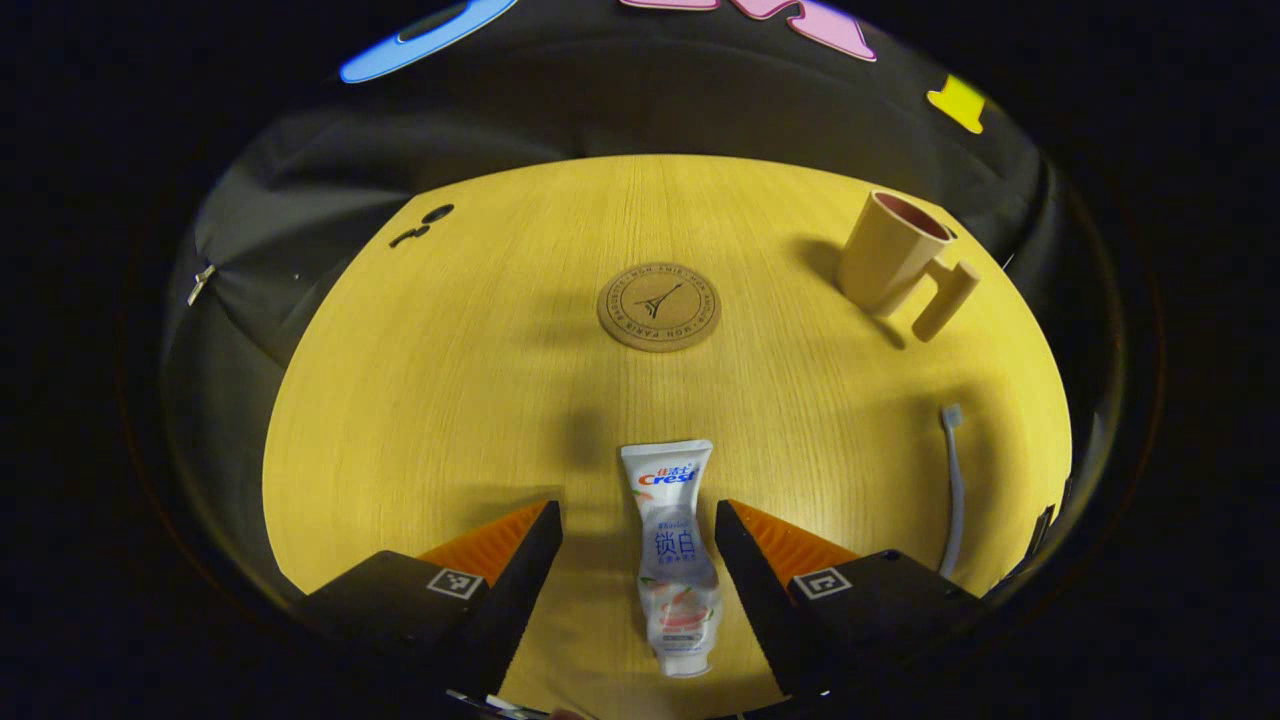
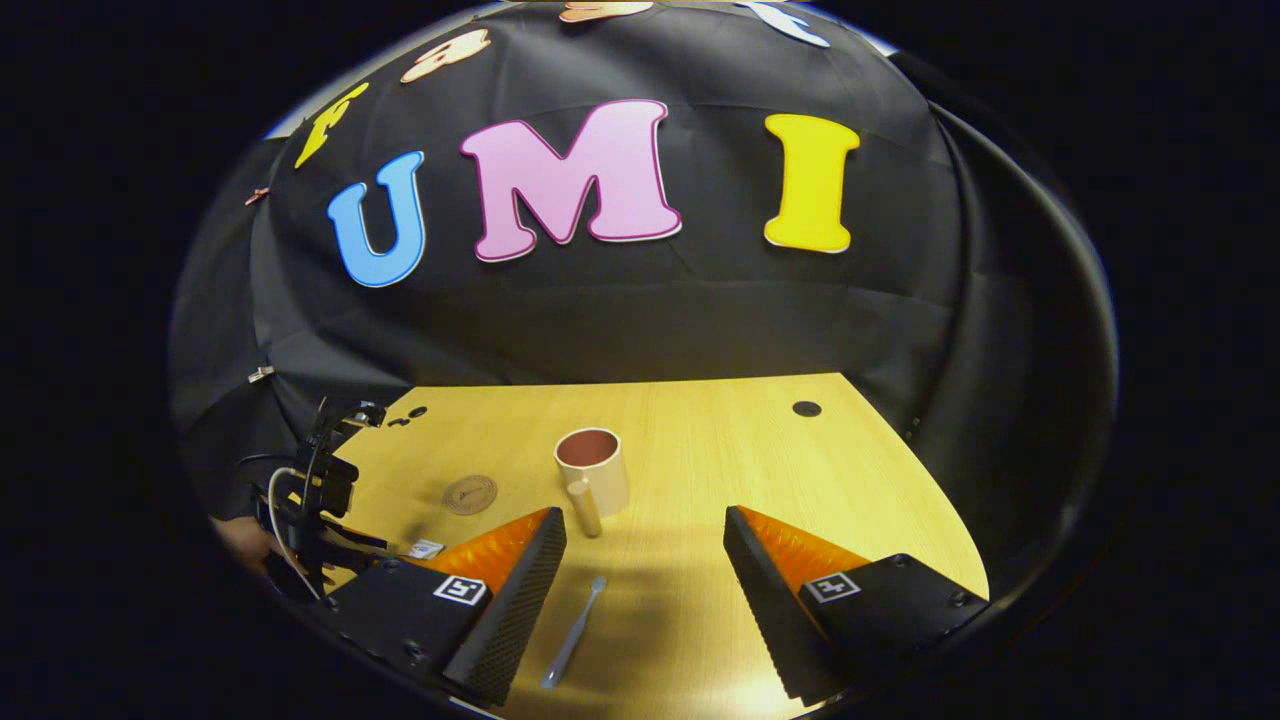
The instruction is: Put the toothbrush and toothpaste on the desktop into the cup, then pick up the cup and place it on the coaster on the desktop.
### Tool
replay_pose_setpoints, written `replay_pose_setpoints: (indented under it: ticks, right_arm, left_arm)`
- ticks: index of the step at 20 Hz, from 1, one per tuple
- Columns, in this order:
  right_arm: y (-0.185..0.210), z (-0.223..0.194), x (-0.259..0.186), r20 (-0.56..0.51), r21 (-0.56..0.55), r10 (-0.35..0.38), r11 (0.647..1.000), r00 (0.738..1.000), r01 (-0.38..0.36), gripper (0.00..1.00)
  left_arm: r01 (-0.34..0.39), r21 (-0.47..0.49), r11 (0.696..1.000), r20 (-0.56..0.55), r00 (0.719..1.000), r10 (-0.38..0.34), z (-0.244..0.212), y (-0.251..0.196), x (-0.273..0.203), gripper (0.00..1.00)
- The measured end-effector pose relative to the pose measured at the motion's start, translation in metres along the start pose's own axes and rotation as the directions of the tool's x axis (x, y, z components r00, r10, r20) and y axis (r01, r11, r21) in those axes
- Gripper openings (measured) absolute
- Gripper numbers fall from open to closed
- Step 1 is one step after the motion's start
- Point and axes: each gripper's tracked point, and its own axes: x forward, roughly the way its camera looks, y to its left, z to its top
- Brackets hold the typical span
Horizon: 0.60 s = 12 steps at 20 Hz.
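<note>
A white toothpaste tube point(image 1: 672, 555) lies flat on the yellow wooden desktop point(image 1: 480, 380), between the spread fingers of my left gripper point(image 1: 638, 522), which is open and not touching it. Farther off lies the round cork coaster point(image 1: 658, 306); the tan cup point(image 1: 893, 252) with its handle stands at the far right. The pale toothbrush point(image 1: 953, 482) lies at the right edge. In the right gripper view my right gripper point(image 2: 645, 530) hangs open above the toothbrush point(image 2: 573, 632), with the cup point(image 2: 592, 470) beyond it and the coaster point(image 2: 470, 494) to the left. The left gripper point(image 2: 310, 515), held by a hand, shows at far left over the toothpaste tube point(image 2: 426, 548).
Black cloth walls close in the desk at the back and sides. Small dark cable holes point(image 1: 437, 213) point(image 2: 806, 408) sit near the desk's far corners. The desk's right edge point(image 1: 1050, 470) runs close to the toothbrush.
</note>
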Motion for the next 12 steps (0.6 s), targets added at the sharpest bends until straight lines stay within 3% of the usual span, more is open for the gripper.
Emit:
replay_pose_setpoints:
  ticks: [4, 7, 11, 12]
  right_arm:
    - [0.002, -0.010, 0.001, -0.031, 0.032, 0.011, 0.999, 0.999, -0.010, 0.99]
    - [0.007, -0.021, 0.004, -0.053, 0.042, 0.041, 0.998, 0.998, -0.038, 0.98]
    - [0.022, -0.036, 0.003, -0.119, 0.036, 0.074, 0.997, 0.990, -0.070, 0.99]
    - [0.024, -0.042, 0.004, -0.142, 0.033, 0.083, 0.996, 0.986, -0.079, 0.99]
  left_arm:
    - [0.005, -0.011, 1.000, -0.046, 0.999, -0.006, 0.001, -0.008, 0.010, 0.90]
    - [0.011, -0.063, 0.998, -0.120, 0.993, -0.018, -0.003, -0.012, 0.012, 0.79]
    - [-0.005, -0.108, 0.994, -0.153, 0.988, -0.012, -0.001, -0.012, 0.015, 0.42]
    - [-0.002, -0.099, 0.995, -0.153, 0.988, -0.013, -0.002, -0.013, 0.014, 0.41]
